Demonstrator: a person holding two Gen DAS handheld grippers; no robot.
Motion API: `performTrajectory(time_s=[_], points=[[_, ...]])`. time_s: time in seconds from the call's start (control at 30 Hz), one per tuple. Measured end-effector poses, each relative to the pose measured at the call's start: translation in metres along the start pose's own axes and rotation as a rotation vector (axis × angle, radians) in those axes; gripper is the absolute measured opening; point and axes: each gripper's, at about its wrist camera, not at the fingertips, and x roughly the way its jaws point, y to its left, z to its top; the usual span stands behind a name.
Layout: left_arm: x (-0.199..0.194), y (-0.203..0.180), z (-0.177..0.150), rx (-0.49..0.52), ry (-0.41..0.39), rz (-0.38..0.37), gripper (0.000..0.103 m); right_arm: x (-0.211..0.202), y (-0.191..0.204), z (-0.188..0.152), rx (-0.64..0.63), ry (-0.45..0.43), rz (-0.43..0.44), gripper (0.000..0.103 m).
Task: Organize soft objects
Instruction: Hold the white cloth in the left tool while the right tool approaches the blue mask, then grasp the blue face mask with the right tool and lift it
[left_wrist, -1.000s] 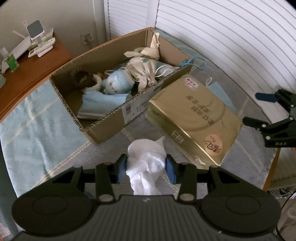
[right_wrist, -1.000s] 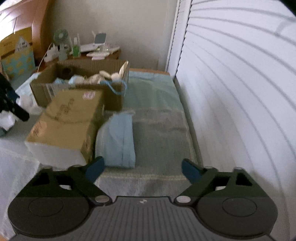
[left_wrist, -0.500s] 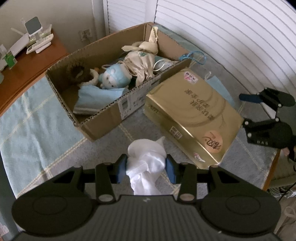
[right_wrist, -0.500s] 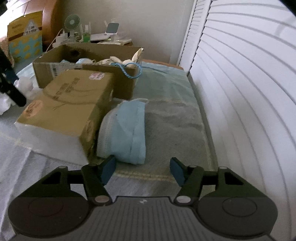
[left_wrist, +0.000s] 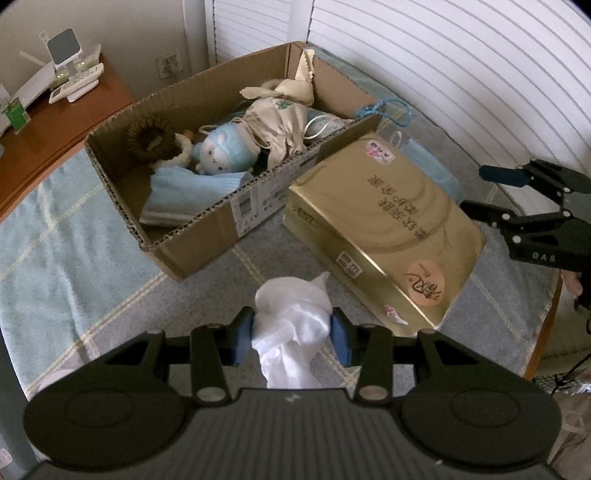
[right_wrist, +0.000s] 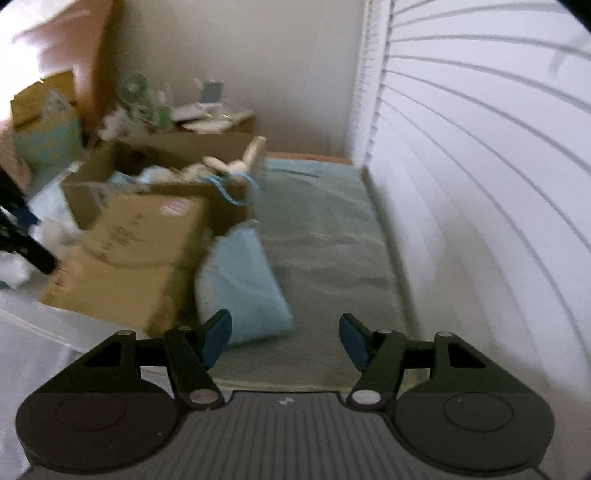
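Observation:
My left gripper (left_wrist: 292, 335) is shut on a bunched white cloth (left_wrist: 291, 317) and holds it above the blue-checked cover, in front of the open cardboard box (left_wrist: 207, 229). The box holds soft toys (left_wrist: 225, 151), a cream drawstring bag (left_wrist: 280, 122) and a folded blue cloth (left_wrist: 184, 192). My right gripper (right_wrist: 284, 339) is open and empty just right of a light blue face mask (right_wrist: 243, 284), which lies beside the gold tissue pack (right_wrist: 136, 254). The right gripper also shows in the left wrist view (left_wrist: 491, 192).
The gold tissue pack (left_wrist: 384, 229) lies right of the box. A wooden side table (left_wrist: 55, 122) with small devices stands at the back left. White slatted shutters (right_wrist: 480, 184) run along the right side. The right wrist view is blurred.
My left gripper has moved closer to the box with the white cloth in it. My right gripper has narrowed and swung by the blue face mask; its view has turned blurry.

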Motion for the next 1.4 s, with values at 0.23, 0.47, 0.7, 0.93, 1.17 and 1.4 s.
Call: performTrajectory(time_s=[0.23, 0.47, 0.7, 0.93, 1.17, 1.4], points=[[0.000, -0.001, 0.000, 0.001, 0.005, -0.013, 0.043, 0.017, 0.004, 0.006, -0.046, 0.000, 0.086, 0.067], [0.003, -0.001, 0.000, -0.009, 0.012, -0.018, 0.043, 0.022, 0.001, 0.006, -0.049, -0.002, 0.120, 0.053], [0.001, -0.003, 0.000, -0.003, 0.008, -0.021, 0.043, 0.012, 0.005, 0.006, -0.070, -0.005, 0.065, 0.022], [-0.004, -0.005, -0.002, 0.003, -0.004, -0.025, 0.043, -0.007, 0.000, 0.000, -0.039, -0.001, 0.030, 0.020], [-0.007, -0.005, -0.003, -0.001, -0.016, -0.028, 0.043, -0.017, 0.002, 0.000, -0.055, -0.015, 0.005, 0.044], [-0.004, -0.004, -0.002, -0.008, -0.009, -0.034, 0.043, 0.009, 0.005, 0.002, -0.045, -0.001, 0.040, 0.062]])
